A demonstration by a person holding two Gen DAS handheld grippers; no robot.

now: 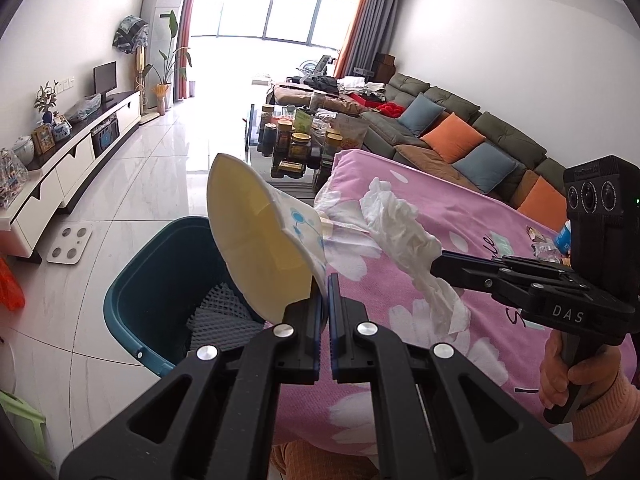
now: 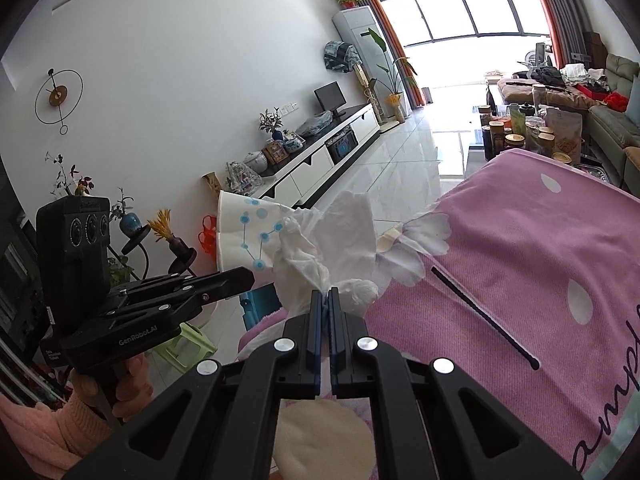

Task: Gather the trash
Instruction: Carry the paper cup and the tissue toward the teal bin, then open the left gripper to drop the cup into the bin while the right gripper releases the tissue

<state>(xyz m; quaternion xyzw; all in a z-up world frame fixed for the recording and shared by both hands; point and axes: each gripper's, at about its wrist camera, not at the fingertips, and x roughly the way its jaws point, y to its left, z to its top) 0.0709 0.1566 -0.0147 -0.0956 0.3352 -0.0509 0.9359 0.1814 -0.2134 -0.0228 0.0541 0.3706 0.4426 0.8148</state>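
Both hand-held black two-finger grippers are clamped tight on trash: the left gripper (image 1: 324, 300) pinches the rim of a flattened white paper cup with a pale yellow inside and blue dot-and-line print (image 1: 256, 240), and the right gripper (image 2: 325, 300) pinches a crumpled white tissue (image 2: 324, 248), its jaws closed with only a thin fold of paper between them. In the left wrist view the cup hangs over the near rim of a dark teal plastic bin (image 1: 136, 280), which already holds white foam netting (image 1: 224, 312), while the tissue sits further right, over the pink flower-printed blanket (image 1: 400, 360) that covers the surface beside the bin. To do this step well, I judge the cup should be carried a little further so that its whole body is over the bin's opening before the jaws part, since it is broad and light and could tip onto the white tiled floor (image 1: 120, 184). The tissue needs more travel leftward; it looks loosely bunched, so a trailing corner might snag on the blanket edge, and lifting it clear first seems wise
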